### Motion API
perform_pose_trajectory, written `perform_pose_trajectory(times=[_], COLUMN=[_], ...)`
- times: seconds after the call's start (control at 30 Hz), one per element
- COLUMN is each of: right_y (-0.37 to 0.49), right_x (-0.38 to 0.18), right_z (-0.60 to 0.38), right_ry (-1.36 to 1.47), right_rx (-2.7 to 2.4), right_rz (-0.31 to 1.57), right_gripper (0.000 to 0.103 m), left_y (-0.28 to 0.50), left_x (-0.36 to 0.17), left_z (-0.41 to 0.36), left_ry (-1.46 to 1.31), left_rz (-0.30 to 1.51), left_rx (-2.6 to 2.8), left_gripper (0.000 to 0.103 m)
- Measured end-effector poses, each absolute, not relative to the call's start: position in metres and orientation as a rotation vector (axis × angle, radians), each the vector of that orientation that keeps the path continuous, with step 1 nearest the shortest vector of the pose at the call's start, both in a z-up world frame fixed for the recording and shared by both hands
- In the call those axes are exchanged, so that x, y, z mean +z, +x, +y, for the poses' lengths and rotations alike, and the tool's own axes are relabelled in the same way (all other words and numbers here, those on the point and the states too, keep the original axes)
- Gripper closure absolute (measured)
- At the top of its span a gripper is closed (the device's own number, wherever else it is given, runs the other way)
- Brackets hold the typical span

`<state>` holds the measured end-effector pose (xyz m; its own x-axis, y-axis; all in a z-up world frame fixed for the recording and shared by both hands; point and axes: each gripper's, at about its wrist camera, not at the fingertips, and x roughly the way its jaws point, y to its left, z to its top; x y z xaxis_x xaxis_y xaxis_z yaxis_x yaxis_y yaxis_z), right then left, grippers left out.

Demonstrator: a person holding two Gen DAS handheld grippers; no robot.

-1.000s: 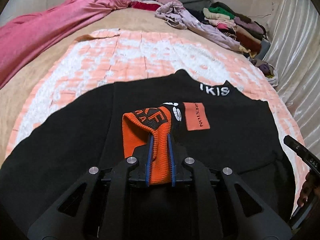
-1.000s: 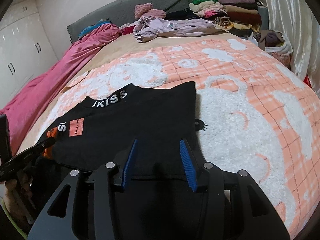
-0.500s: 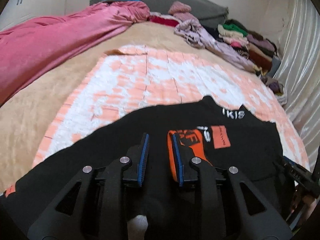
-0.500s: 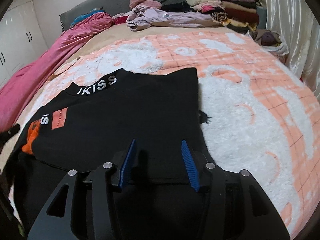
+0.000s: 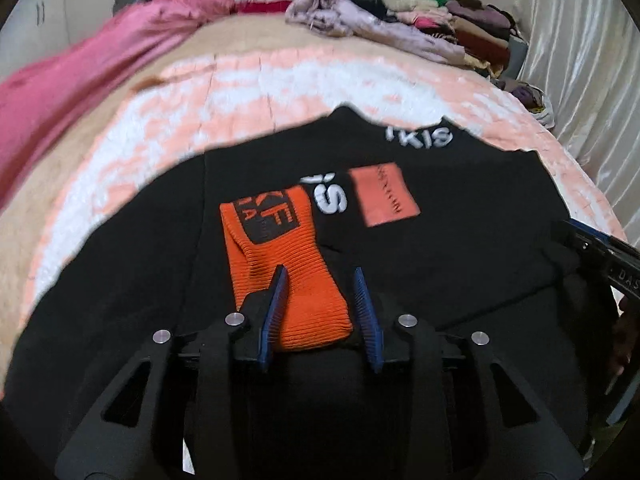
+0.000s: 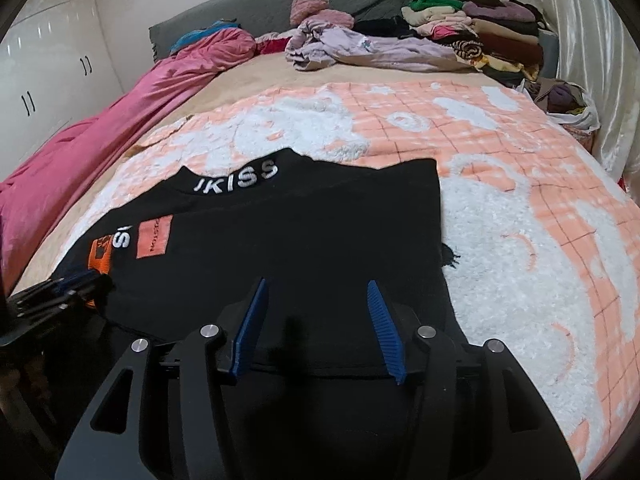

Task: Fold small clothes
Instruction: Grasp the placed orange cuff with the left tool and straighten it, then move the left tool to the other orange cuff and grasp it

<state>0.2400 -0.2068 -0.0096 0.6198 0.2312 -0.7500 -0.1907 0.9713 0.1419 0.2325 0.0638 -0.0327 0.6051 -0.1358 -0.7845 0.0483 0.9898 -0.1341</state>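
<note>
A black sweatshirt (image 5: 460, 264) with white lettering at the collar lies flat on the peach and white blanket (image 5: 280, 80). One sleeve is folded across its chest and ends in an orange ribbed cuff (image 5: 280, 264). My left gripper (image 5: 320, 280) is open, with the cuff lying between its fingers. My right gripper (image 6: 316, 292) is open and empty just above the sweatshirt (image 6: 320, 232) near its right side edge. The left gripper shows at the left edge of the right wrist view (image 6: 60, 292), by the orange cuff (image 6: 100, 256).
A pink quilt (image 6: 120, 120) runs along the bed's left side. Loose lilac clothes (image 6: 360, 48) and a stack of folded clothes (image 6: 480, 32) sit at the head of the bed. A satin curtain (image 6: 592, 60) hangs on the right. White wardrobe doors (image 6: 48, 64) stand at left.
My left gripper was shut on the orange cuff one second ago; it let go, drew back left, and now sits open around the cuff. The right gripper stayed open, barely moving.
</note>
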Motion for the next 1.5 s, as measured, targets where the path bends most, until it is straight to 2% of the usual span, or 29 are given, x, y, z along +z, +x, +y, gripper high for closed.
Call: perform_pose_trajectory(times=[0.2, 0.33, 0.47, 0.57, 0.67, 0.77, 0.9, 0.93, 1.0, 1.03, 1.5], right_y=[0.248, 0.246, 0.243, 0.240, 0.237, 0.233, 0.228, 0.227, 0.224, 0.222, 0.202], right_x=[-0.029, -0.027, -0.019, -0.015, -0.013, -0.010, -0.005, -0.004, -0.002, 0.001, 0.020], right_z=[-0.215, -0.217, -0.221, -0.221, -0.221, -0.220, -0.218, -0.216, -0.215, -0.214, -0.190], right_ry=[0.039, 0.066, 0.112, 0.122, 0.123, 0.132, 0.124, 0.118, 0.116, 0.120, 0.075], right_rx=[0.200, 0.213, 0.225, 0.235, 0.242, 0.240, 0.252, 0.252, 0.250, 0.251, 0.328], right_rz=[0.935, 0.929, 0.917, 0.910, 0.906, 0.895, 0.881, 0.877, 0.866, 0.854, 0.800], right_gripper=[0.052, 0.049, 0.048, 0.045, 0.043, 0.032, 0.031, 0.031, 0.021, 0.018, 0.014], left_y=[0.228, 0.221, 0.219, 0.216, 0.211, 0.205, 0.197, 0.195, 0.191, 0.189, 0.143], left_x=[-0.031, -0.019, -0.011, -0.005, 0.002, 0.008, 0.015, 0.017, 0.020, 0.021, 0.024], left_z=[0.073, 0.072, 0.077, 0.079, 0.082, 0.086, 0.092, 0.092, 0.094, 0.095, 0.128], left_ry=[-0.158, -0.140, -0.153, -0.150, -0.157, -0.179, -0.194, -0.188, -0.174, -0.167, -0.205], left_rz=[0.917, 0.888, 0.865, 0.845, 0.821, 0.794, 0.760, 0.752, 0.737, 0.731, 0.663], left_rx=[-0.127, -0.109, -0.092, -0.073, -0.064, -0.047, -0.030, -0.022, -0.004, 0.005, 0.073], left_gripper=[0.075, 0.064, 0.061, 0.053, 0.041, 0.028, 0.021, 0.016, 0.010, 0.010, 0.010])
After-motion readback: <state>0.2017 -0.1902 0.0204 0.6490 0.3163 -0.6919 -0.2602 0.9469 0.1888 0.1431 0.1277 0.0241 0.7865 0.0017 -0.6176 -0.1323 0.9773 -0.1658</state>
